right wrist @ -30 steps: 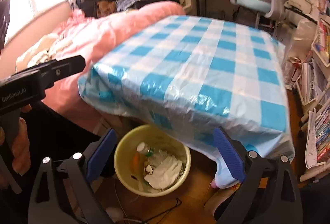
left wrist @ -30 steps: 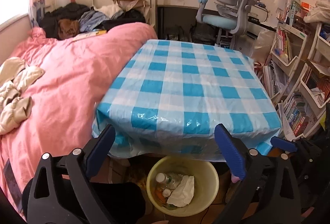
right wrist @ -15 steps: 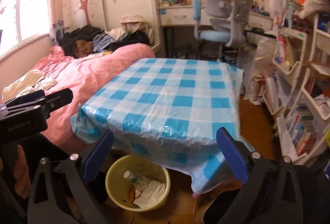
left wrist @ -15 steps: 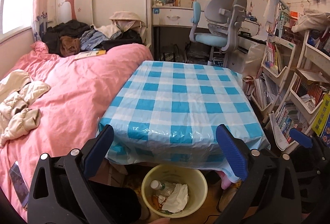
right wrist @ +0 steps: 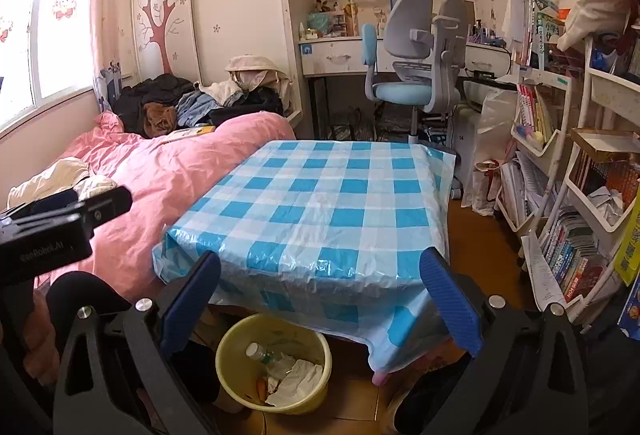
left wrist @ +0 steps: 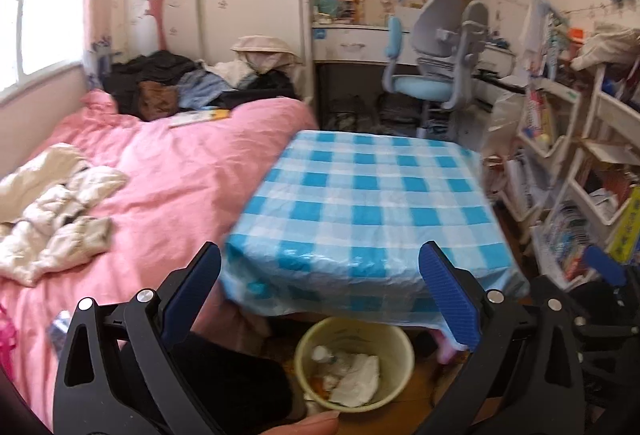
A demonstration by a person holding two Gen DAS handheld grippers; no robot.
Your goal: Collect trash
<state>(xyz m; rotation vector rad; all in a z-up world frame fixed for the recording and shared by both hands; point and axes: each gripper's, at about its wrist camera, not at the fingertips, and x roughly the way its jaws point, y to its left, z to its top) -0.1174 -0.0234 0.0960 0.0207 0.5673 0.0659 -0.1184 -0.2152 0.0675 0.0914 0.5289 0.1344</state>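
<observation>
On the floor under the near edge of the small table with the blue-and-white checked plastic cloth (right wrist: pixel 328 211) sits the round pale-yellow plastic waste bin (right wrist: pixel 236 367), and that's where all the trash is: a clear plastic bottle with a white cap (right wrist: pixel 258 352), a crumpled white tissue (right wrist: pixel 298 381) and a bit of something orange. Both tools hang above it, empty. The left gripper (left wrist: pixel 320 291), with black arms and blue ribbed pads, has its 2 fingers spread wide apart, and the bin (left wrist: pixel 396 355) shows below and between them, slightly toward the right pad. The right gripper (right wrist: pixel 320 291) is spread just as wide, with the bin low and nearer its left finger. The pink quilted bed (right wrist: pixel 160 179) runs along the left side of the table, touching it.
</observation>
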